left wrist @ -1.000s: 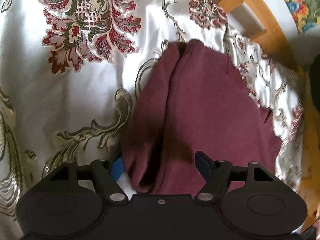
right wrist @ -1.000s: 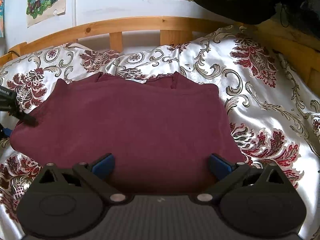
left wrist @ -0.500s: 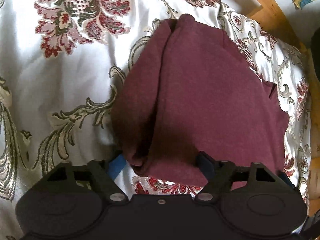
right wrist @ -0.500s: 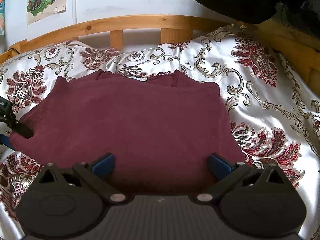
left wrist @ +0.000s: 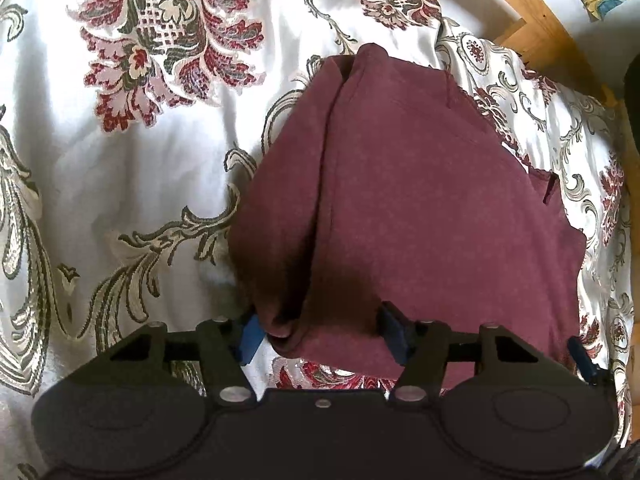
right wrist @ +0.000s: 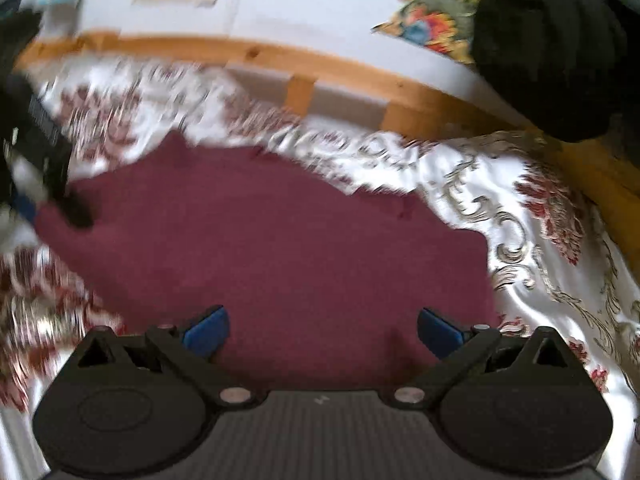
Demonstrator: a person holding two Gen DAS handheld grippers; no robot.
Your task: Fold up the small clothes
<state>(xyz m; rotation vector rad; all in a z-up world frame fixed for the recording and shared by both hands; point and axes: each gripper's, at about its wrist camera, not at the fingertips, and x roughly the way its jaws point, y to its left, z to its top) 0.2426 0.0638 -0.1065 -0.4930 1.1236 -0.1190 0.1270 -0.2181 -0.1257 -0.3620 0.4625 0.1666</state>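
Observation:
A maroon garment lies folded on the patterned bedspread; it also shows in the right wrist view. My left gripper is open, its blue pads on either side of the garment's near corner fold. My right gripper is open over the garment's near edge, holding nothing. The left gripper shows blurred at the garment's left corner in the right wrist view. A tip of the right gripper shows at the left view's lower right.
A wooden bed frame rail runs along the back, also seen in the left wrist view. Posters hang on the white wall. A black cloth mass hangs at upper right.
The right wrist view has swung and blurred, and the gripper has lifted and turned right. The left gripper has drawn back slightly, keeping the garment corner between its open fingers.

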